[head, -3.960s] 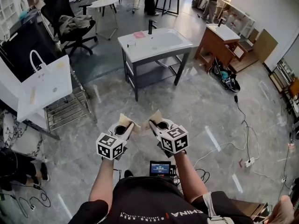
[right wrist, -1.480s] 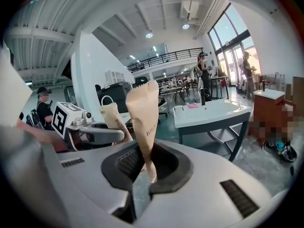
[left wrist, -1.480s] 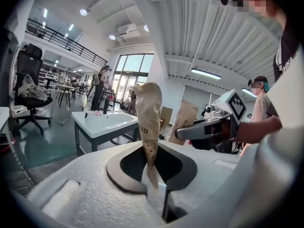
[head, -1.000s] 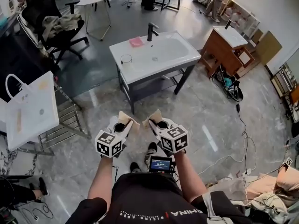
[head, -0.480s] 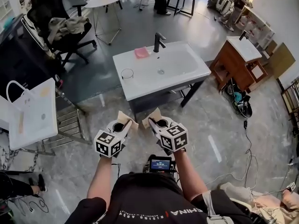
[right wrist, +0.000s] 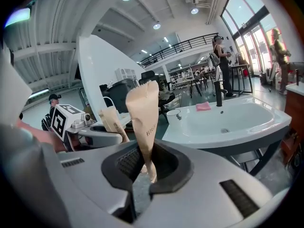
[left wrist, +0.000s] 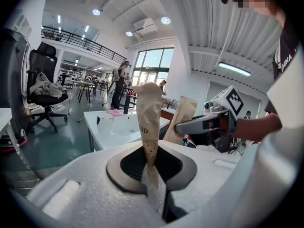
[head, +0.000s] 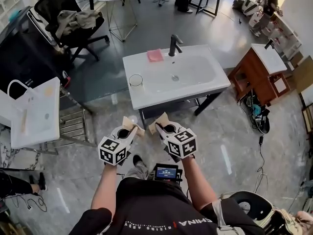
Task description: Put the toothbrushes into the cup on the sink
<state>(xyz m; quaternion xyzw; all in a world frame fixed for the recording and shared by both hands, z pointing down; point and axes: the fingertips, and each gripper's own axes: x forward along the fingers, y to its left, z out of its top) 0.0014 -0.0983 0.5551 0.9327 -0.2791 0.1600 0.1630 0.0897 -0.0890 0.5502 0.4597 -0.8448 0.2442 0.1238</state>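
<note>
**Desk:** How are the two packets held?

**Caption:** The left packet, a tan paper sleeve, is gripped at its lower end by the left gripper. The jaws are drawn nearly together on it, and it stands upright out of them. The right packet is pinched the same way by the right gripper, with the jaws kept apart only by the paper. The two are carried side by side, near each other but not touching.

**Desk:** And where is the cup placed?

**Caption:** The cup, which is clear, is seen standing on the left rim of the white sink. It is well apart from both grippers and beyond them. A black faucet and a pink cloth are set at the sink's back edge.

**Desk:** What cannot be made out?

**Caption:** No brush is visible; only paper wrapping is shown. The print on it is cut short by the folds and cannot be read in full. The lower ends of both packets are hidden between the jaws. From the head view the jaws are largely covered by the grippers' own bodies and the paper.

**Desk:** What is given by one view and not another?

**Caption:** The pinch on each packet is shown only in the gripper views. The cup's place on the sink is laid out plainly only from the head view. In each gripper view the other gripper is also caught alongside, with its packet raised.
</note>
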